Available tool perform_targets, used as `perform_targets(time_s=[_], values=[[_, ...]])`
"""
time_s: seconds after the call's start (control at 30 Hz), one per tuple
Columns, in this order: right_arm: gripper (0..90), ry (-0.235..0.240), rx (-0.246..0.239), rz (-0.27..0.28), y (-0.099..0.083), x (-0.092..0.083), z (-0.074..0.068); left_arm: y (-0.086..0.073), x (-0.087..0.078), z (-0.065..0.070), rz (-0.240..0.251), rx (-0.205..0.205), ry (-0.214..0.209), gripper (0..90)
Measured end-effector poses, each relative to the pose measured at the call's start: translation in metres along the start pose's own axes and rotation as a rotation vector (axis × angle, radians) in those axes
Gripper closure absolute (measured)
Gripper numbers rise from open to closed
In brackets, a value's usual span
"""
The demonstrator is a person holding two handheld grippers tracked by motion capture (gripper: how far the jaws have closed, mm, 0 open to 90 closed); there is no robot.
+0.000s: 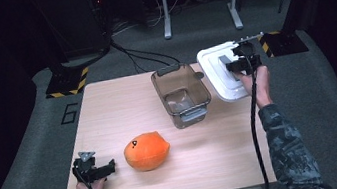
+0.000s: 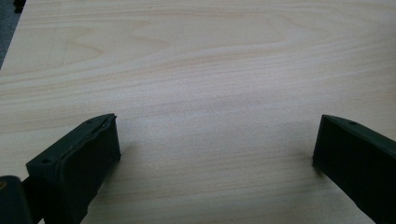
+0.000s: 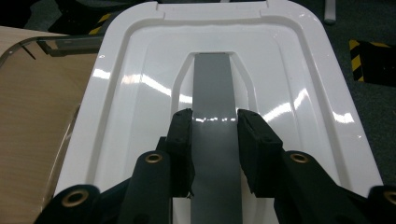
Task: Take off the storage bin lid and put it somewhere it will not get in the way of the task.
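- At the table's far right edge, we hold the white lid [image 1: 221, 74] by its grey handle [image 3: 214, 140]; the right gripper [image 3: 215, 122] has its jaws narrowed onto both sides of that strip.
- Just left of the lid stands the clear bin [image 1: 181, 94], empty and uncovered, on the table [image 1: 118, 107].
- Our left gripper [image 2: 215, 140] rests near the front left corner, jaws wide with nothing between them, beside the orange plush toy [image 1: 147, 151].
- Risk, as we judge it: the handle is smooth and glossy, so the lid could swing or slip out if we tilt it.
- Much of the lid overhangs the table edge; a slip there would drop it to the floor.
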State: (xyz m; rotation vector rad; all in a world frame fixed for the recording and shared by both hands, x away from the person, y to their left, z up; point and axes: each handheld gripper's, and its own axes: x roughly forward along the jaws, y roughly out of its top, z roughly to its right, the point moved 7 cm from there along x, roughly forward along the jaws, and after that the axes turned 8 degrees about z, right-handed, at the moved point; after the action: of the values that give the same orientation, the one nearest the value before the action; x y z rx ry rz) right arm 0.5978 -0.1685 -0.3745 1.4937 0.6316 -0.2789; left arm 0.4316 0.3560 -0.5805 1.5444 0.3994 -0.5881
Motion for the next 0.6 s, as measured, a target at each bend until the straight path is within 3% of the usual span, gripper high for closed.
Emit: perform_targets(time_s=[0.3,0.6], values=[[66.9,-0.026,0.008,-0.023,-0.015,0.003,0.02,0.0,0.0,0.0,0.0,0.001,-0.001,0.4],[66.9,-0.032,0.029,-0.035,-0.025,0.007,0.029,0.0,0.0,0.0,0.0,0.001,-0.001,0.4]])
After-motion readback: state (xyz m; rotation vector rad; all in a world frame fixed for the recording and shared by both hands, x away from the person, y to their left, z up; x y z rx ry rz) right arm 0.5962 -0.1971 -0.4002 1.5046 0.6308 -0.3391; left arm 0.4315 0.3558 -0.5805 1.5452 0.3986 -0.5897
